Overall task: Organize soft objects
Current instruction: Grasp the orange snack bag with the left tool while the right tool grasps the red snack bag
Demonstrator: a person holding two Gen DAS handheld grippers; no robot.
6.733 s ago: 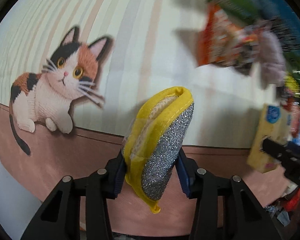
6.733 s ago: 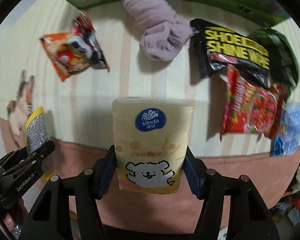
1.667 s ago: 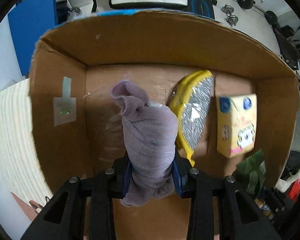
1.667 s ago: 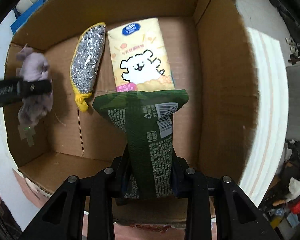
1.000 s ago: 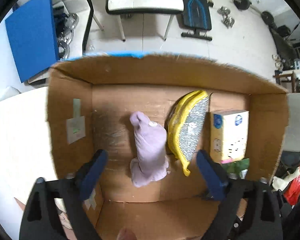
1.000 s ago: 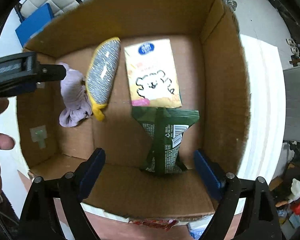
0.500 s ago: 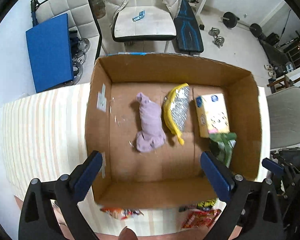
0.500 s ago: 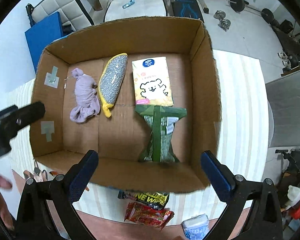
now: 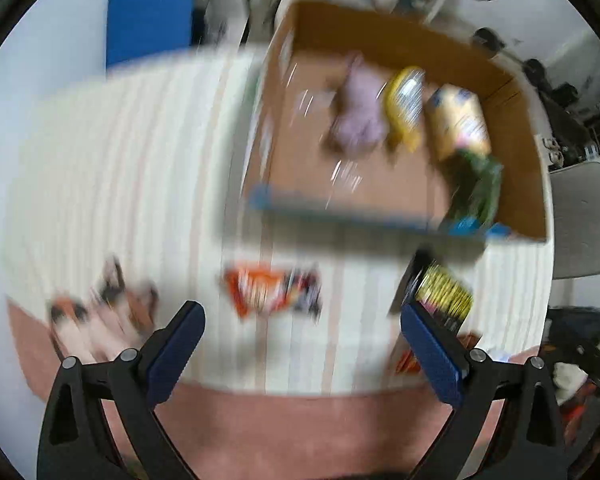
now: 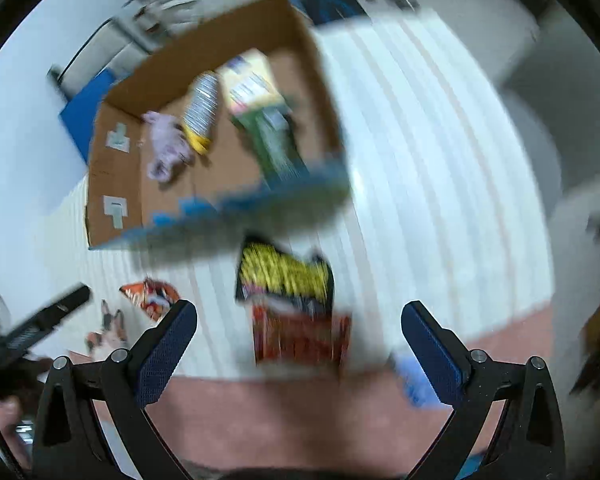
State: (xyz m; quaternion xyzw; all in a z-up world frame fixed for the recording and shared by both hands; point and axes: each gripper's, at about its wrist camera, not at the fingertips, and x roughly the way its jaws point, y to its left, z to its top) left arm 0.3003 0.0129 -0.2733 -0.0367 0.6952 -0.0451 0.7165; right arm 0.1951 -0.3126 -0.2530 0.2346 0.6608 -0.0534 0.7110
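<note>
Striped tablecloth (image 9: 132, 152) spread wide, with the cardboard box (image 9: 512, 184) standing at its far side as the landmark. Inside the box, left to right: lilac cloth bundle (image 9: 358, 120), yellow-edged glitter sponge (image 9: 406, 104), yellow tissue pack (image 9: 460, 120), and a green packet (image 9: 478, 188) against the near right corner. All heavily blurred, so no finer detail to be had.

In front of the box, on the cloth: orange snack bag (image 9: 274, 290) near its left half, black-and-yellow bag (image 10: 286, 272) just before its near wall, a red packet (image 10: 300, 338) touching that bag's near end, and a small pale-blue pack (image 10: 414, 380) further right, beside the pink border.

Left gripper (image 9: 302, 344) spread wide, holding nothing, roughly astride the orange bag's line. Right gripper (image 10: 298, 338) likewise wide apart and empty, with the red packet between the fingers but not touched.

Probably light, crinkly, slippery film bags, air-filled and easily crushed; best pinched across the flat middle or a sealed end, gently. Overlap of red and black bags likely to drag one along with the other. Plenty of bare cloth right of the box for approach; front half of the box floor open for setting down, near wall to be cleared on the way in.
</note>
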